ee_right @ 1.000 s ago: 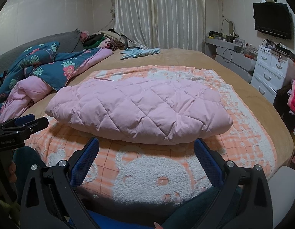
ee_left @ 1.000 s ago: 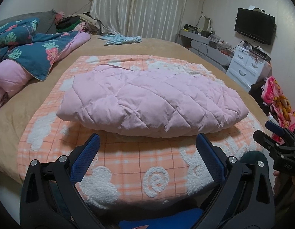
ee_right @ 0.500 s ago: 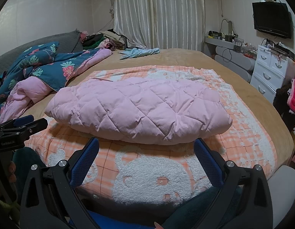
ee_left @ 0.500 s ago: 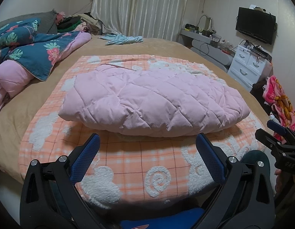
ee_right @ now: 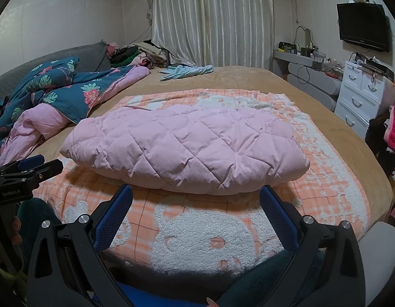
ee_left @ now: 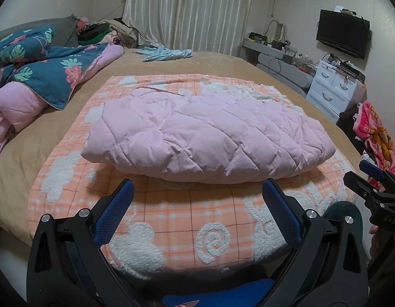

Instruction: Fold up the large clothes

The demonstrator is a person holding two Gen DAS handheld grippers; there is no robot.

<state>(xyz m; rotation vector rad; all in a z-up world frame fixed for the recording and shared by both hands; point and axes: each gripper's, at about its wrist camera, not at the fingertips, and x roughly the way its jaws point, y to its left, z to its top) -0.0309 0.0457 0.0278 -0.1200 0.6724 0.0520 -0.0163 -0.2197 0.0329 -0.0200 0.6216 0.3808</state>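
A pink quilted padded garment [ee_left: 207,138] [ee_right: 187,151] lies folded into a thick bundle on an orange checked blanket [ee_left: 171,217] [ee_right: 338,192] spread over the bed. My left gripper [ee_left: 197,197] hovers open just short of the bundle's near edge, nothing between its blue pads. My right gripper [ee_right: 196,199] is likewise open and empty, held in front of the bundle's near edge. Each gripper also shows at the side of the other's view: the right gripper [ee_left: 373,181] at the right, the left gripper [ee_right: 31,166] at the left.
A blue floral duvet with pink lining [ee_left: 36,76] [ee_right: 56,94] is heaped at the left. A light blue garment [ee_left: 166,53] lies at the bed's far end. White drawers [ee_left: 333,89] and a wall TV [ee_left: 343,33] stand right; a pink-orange cloth [ee_left: 376,133] hangs nearby.
Both grippers have stayed open and nearly still; the views shift only slightly. The pink bundle has not moved.
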